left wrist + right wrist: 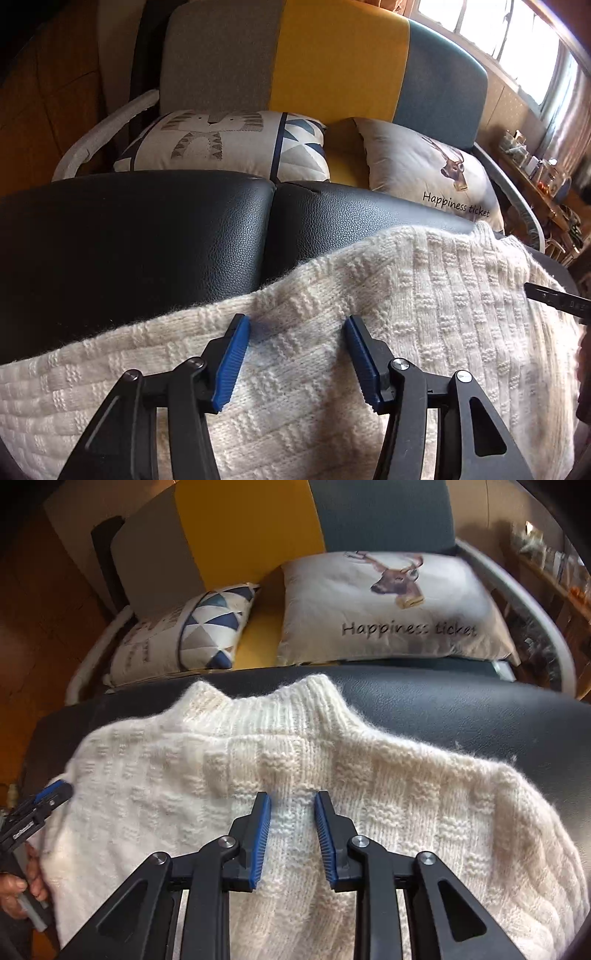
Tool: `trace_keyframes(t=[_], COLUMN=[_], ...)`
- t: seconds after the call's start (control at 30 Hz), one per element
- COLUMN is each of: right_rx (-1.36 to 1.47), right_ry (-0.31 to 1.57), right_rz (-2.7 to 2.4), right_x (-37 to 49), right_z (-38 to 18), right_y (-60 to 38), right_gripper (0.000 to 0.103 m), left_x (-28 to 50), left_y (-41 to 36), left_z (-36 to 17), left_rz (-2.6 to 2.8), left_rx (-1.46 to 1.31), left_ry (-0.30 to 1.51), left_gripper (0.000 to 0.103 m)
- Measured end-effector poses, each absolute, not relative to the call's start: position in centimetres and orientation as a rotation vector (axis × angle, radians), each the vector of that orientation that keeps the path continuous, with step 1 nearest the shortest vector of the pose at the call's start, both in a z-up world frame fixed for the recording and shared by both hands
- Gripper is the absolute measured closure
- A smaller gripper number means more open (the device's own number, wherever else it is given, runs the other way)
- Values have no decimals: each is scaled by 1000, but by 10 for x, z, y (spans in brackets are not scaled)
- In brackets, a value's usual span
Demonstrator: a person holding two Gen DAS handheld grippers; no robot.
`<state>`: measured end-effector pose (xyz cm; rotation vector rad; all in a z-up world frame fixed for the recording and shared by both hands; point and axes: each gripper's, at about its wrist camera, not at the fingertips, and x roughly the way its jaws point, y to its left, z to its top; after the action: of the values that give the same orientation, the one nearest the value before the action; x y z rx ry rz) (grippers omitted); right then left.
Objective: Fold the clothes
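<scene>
Cream basket-weave knit sweater lies flat on black leather surface, ribbed collar toward deer-print "Happiness ticket" pillow. Left claw half open over the sweater's edge, nothing gripped. Right claw narrowly open over knit just below the collar, pads not pinching fabric.

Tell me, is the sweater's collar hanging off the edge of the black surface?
No, the sweater's ribbed collar lies flat on the black surface.
</scene>
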<state>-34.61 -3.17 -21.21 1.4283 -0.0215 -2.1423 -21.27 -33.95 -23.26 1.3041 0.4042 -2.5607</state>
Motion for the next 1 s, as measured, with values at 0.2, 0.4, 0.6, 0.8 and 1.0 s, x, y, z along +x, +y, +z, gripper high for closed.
trace_keyframes(t=[0.2, 0.4, 0.6, 0.8, 1.0], right_rx=[1349, 1459, 1530, 1393, 1149], right_ry=[-337, -387, -262, 5, 342], right_rz=[-2045, -1926, -1804, -1856, -2116], right_x=[-385, -431, -450, -422, -367], right_z=[-173, -195, -219, -207, -198], right_y=[20, 23, -10, -35, -44], right_gripper=[73, 69, 69, 94, 96], left_x=[-241, -323, -375, -389, -349], left_y=[-297, -226, -211, -204, -181], left_z=[-184, -186, -212, -225, -210], left_rz=[-2812, -2975, -2975, -2988, -3033], left_rx=[1275, 1475, 1681, 1804, 1419], left_ry=[442, 146, 188, 180, -76], left_gripper=[50, 49, 47, 48, 95])
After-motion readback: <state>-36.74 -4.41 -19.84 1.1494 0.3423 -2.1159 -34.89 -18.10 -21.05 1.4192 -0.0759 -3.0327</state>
